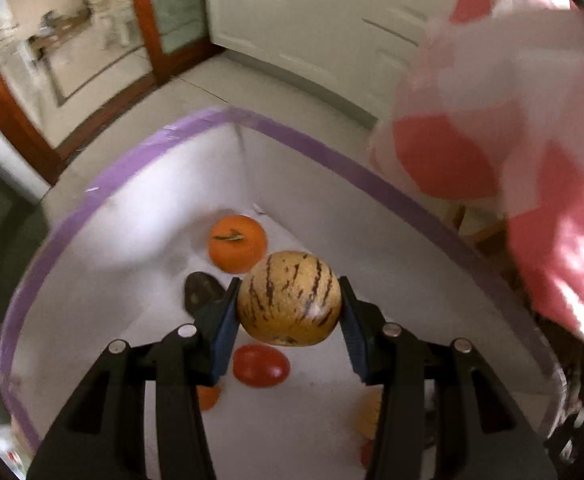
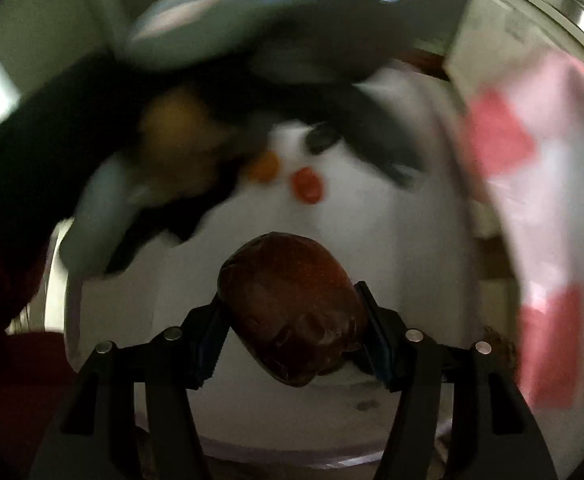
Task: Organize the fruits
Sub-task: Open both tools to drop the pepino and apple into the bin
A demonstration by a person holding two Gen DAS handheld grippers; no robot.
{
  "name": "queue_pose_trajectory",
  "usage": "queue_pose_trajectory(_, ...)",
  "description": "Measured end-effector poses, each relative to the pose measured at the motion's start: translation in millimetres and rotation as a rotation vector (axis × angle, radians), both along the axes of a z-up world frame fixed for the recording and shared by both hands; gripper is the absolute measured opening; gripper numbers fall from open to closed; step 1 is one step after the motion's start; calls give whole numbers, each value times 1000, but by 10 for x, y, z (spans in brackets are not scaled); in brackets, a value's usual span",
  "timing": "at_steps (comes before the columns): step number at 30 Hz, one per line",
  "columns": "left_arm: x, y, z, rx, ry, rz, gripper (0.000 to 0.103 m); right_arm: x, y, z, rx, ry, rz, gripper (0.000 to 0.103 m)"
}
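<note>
Our left gripper (image 1: 289, 306) clamped a yellow striped melon (image 1: 289, 298) between its blue pads (image 1: 224, 332), hanging above a white box (image 1: 132, 280) with purple-taped rim. Below it on the box floor we saw an orange (image 1: 237, 243) at the far side, a dark fruit (image 1: 201, 292) to its left, and a red tomato (image 1: 261, 365) nearer. Our right gripper (image 2: 292, 320) gripped a dark brown-red fruit (image 2: 292, 312) over the same box; that view was blurred.
</note>
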State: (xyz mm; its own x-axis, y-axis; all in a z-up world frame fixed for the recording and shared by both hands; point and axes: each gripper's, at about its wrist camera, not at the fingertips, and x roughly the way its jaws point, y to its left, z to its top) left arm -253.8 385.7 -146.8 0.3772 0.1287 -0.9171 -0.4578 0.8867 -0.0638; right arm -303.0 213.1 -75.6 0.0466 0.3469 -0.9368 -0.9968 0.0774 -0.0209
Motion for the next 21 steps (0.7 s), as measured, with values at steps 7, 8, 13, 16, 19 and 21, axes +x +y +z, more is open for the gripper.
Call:
queue_pose_trajectory(7,92,-36,-205,7,28,-140,47,-331,164,-288,-105,-10,166,60)
queue_pose_trajectory(8,94,-24,-240,0,36,-141,47,-336,179,-322,-118,-9,171,60)
queue_pose_trajectory(13,120,-28,-341,-5,63,-150,47,-377,199,-472,-181,-15,198,60)
queue_pose_trajectory(16,106,-28,-374,-12,68,-147,48,-388,180,-470,-185,-22,209,60)
queue_pose_trajectory(19,122,-11,-364,-12,67,-141,48,-346,166,-457,-188,-22,193,60)
queue_pose_trajectory(21,109,-11,-349,-7,60,-132,50,-338,147,-447,-191,-24,191,60)
